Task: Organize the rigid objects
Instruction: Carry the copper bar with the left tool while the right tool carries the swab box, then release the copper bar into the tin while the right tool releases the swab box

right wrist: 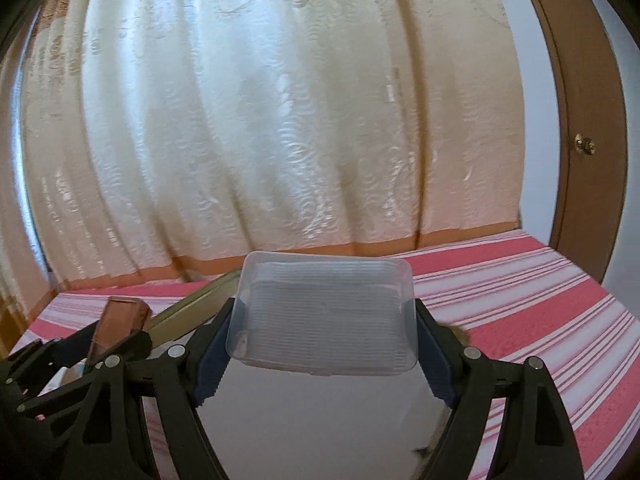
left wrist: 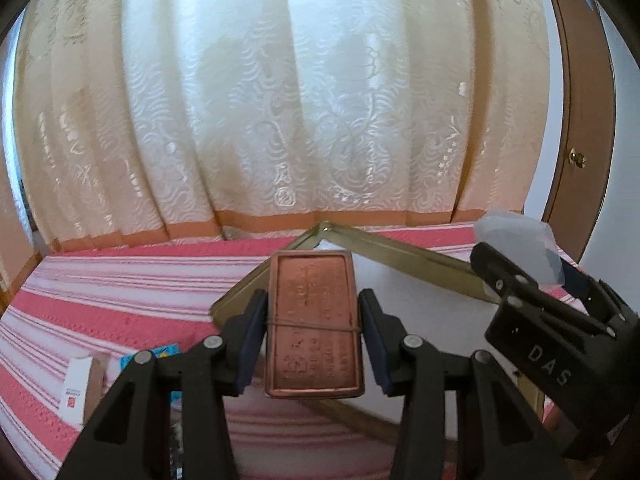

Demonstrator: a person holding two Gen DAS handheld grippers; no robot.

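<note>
My left gripper is shut on a flat copper-coloured tin with embossed lettering and a rubber band around it. The tin hangs above a gold-framed white board that lies on the striped bedspread. My right gripper is shut on a clear ribbed plastic box, its pads pressing the box's two short sides. In the left wrist view, the right gripper and its clear box are at the right. In the right wrist view, the left gripper with the tin is at the lower left.
A pink and white striped bedspread covers the surface. A small white and brown carton and a blue packet lie at the lower left. A cream curtain hangs behind. A brown door with a knob stands at the right.
</note>
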